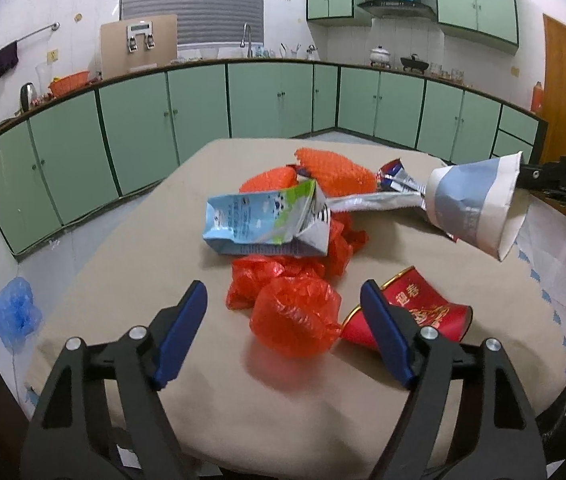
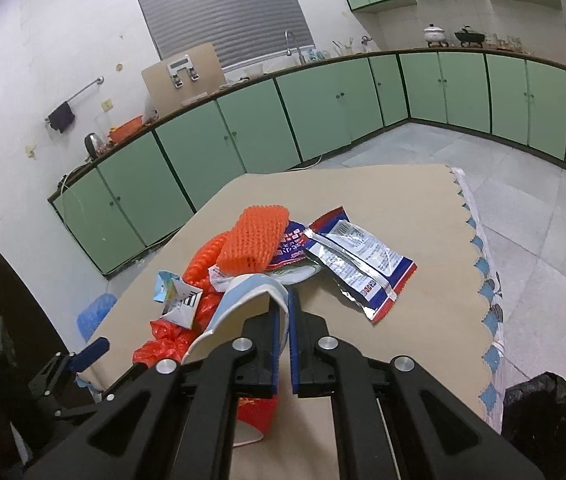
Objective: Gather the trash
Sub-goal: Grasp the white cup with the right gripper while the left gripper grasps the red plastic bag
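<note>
Above the table (image 1: pixel 123 320), a blue-and-white paper cup (image 1: pixel 475 204) is pinched at its rim by the right hand-held gripper (image 2: pixel 283 320); the left hand-held gripper (image 1: pixel 283 304) is spread over a red plastic bag (image 1: pixel 295 316).

In the right wrist view, the right hand-held gripper (image 2: pixel 283 312) covers most of the red paper cup (image 2: pixel 257 418) beneath it, and the paper cup (image 2: pixel 239 300) pinched at its rim hides part of the pile. The black bin bag (image 2: pixel 545 412) is cut off by the lens edge. In the left wrist view, the milk carton (image 1: pixel 267 222) hides part of the red plastic bag (image 1: pixel 295 316), and the foil wrapper (image 1: pixel 379 200) runs behind the cup. Print on the wrapper is too small to read.
</note>
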Available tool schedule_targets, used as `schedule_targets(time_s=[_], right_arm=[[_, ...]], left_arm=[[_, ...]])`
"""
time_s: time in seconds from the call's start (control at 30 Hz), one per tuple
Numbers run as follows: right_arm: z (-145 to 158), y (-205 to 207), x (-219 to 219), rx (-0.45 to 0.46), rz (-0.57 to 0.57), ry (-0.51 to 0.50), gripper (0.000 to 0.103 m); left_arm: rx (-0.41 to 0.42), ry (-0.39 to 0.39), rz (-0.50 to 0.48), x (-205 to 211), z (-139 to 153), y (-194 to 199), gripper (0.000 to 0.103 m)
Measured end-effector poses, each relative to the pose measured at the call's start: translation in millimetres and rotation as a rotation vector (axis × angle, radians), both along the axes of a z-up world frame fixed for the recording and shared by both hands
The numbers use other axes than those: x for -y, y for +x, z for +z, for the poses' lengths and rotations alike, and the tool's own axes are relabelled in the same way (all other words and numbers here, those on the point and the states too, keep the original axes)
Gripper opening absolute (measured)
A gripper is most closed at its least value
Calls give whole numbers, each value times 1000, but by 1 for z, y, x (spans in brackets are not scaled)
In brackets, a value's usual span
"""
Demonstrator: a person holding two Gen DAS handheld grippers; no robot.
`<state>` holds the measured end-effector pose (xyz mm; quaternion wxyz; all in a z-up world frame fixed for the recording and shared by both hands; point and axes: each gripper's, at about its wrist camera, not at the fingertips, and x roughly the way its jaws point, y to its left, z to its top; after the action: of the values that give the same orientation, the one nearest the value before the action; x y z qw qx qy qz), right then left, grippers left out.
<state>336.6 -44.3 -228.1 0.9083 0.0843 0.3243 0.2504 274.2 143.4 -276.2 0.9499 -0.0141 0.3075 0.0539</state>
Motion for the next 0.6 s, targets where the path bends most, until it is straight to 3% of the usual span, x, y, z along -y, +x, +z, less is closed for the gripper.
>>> schedule_targets(time_s=[0.3, 0.4, 0.43, 0.47, 0.5, 0.6], right_arm=[[0, -1, 0, -2, -2, 9, 4], [1, -2, 0, -2, -2, 10, 4], [1, -2, 0, -1, -1, 8, 4], [1, -3, 0, 1, -1, 8, 4], [2, -3, 0, 3, -1, 8, 4], [2, -5, 2, 4, -3, 8, 4]], left_arm=[[-71, -22, -26, -1, -16, 14, 61], [-89, -36, -36, -1, -20, 16, 49], [-93, -41, -38, -1, -20, 16, 38], [-101, -49, -42, -1, -20, 16, 20], [-109, -56, -45, -1, -21, 17, 11], [-79, -63, -32, -3, -12, 12, 4]])
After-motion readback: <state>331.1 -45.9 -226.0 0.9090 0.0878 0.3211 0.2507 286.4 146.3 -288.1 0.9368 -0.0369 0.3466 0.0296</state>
